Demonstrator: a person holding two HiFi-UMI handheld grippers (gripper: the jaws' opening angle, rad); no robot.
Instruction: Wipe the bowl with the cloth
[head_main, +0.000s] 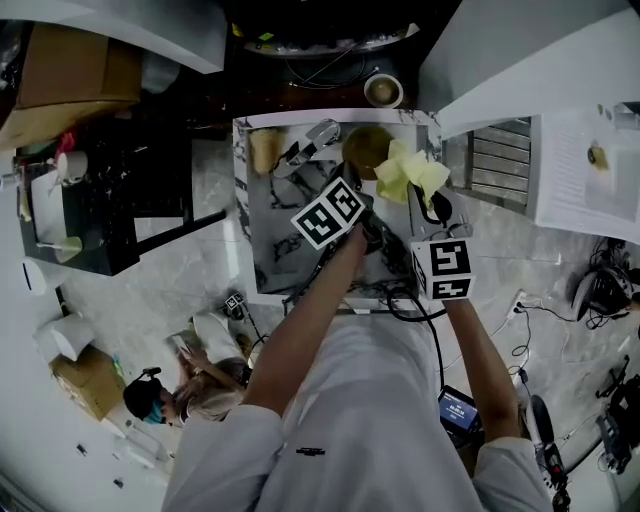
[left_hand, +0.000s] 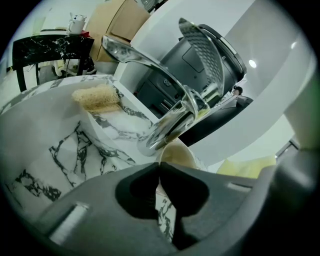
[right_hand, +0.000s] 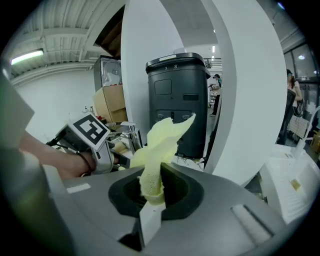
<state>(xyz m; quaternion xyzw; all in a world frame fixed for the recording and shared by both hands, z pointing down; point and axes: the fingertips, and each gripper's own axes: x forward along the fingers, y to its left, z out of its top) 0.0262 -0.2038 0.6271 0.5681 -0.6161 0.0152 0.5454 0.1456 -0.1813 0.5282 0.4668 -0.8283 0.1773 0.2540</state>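
Note:
A small cream bowl (head_main: 367, 150) sits at the far right corner of the marble sink (head_main: 262, 255), under the spout. In the left gripper view the bowl's rim (left_hand: 176, 154) shows just past my left gripper (left_hand: 159, 172). Its jaws are closed and seem to pinch that rim. The left gripper's marker cube (head_main: 328, 213) lies near the sink's middle. My right gripper (right_hand: 152, 182) is shut on a pale yellow cloth (right_hand: 160, 145), which stands up from the jaws. In the head view the cloth (head_main: 410, 170) hangs just right of the bowl.
A chrome faucet (left_hand: 165, 100) arches over the bowl. A tan sponge (left_hand: 97, 97) lies on the sink's far rim. Behind stands a black appliance (right_hand: 177, 100). A white counter with a slatted rack (head_main: 500, 155) flanks the right. A person (head_main: 190, 385) crouches on the floor at lower left.

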